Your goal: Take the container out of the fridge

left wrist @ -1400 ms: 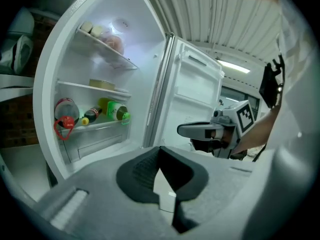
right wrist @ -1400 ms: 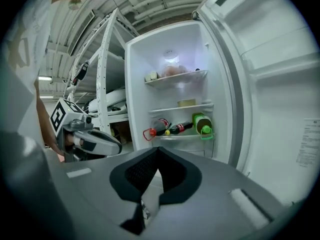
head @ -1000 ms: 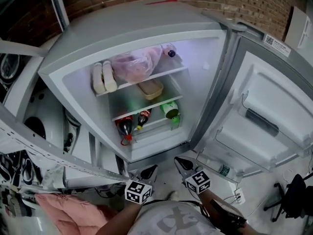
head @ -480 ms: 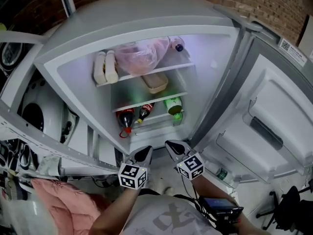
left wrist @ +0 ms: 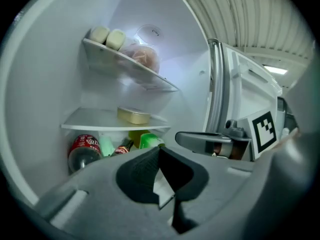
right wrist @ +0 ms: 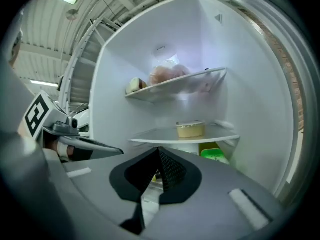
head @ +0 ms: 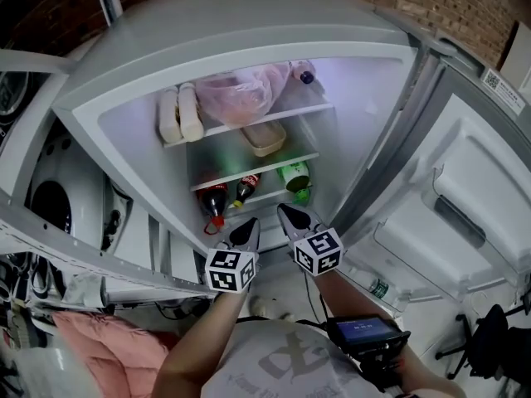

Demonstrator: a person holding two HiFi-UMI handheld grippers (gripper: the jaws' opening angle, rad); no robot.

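Note:
The fridge (head: pixel 249 31) stands open. A tan lidded container (head: pixel 265 139) (left wrist: pixel 133 115) (right wrist: pixel 190 129) rests alone on the middle shelf. My left gripper (head: pixel 246 232) and right gripper (head: pixel 292 219) hover side by side just in front of the lowest shelf, both shut and holding nothing. In the left gripper view the gripper (left wrist: pixel 159 149) points up at the shelves, with the right one beside it. The right gripper (right wrist: pixel 159 151) looks at the container from below.
The top shelf holds two pale rolls (head: pixel 179 118), a pink bag (head: pixel 245 94) and a bottle (head: pixel 304 75). Cola bottles (head: pixel 214 201) and green bottles (head: pixel 294 177) lie on the lowest shelf. The open door (head: pixel 465 189) stands at the right. A washing machine (head: pixel 50 197) is at the left.
Both grippers have risen and moved forward toward the fridge opening, from floor level up to the lowest shelf. They stay shut.

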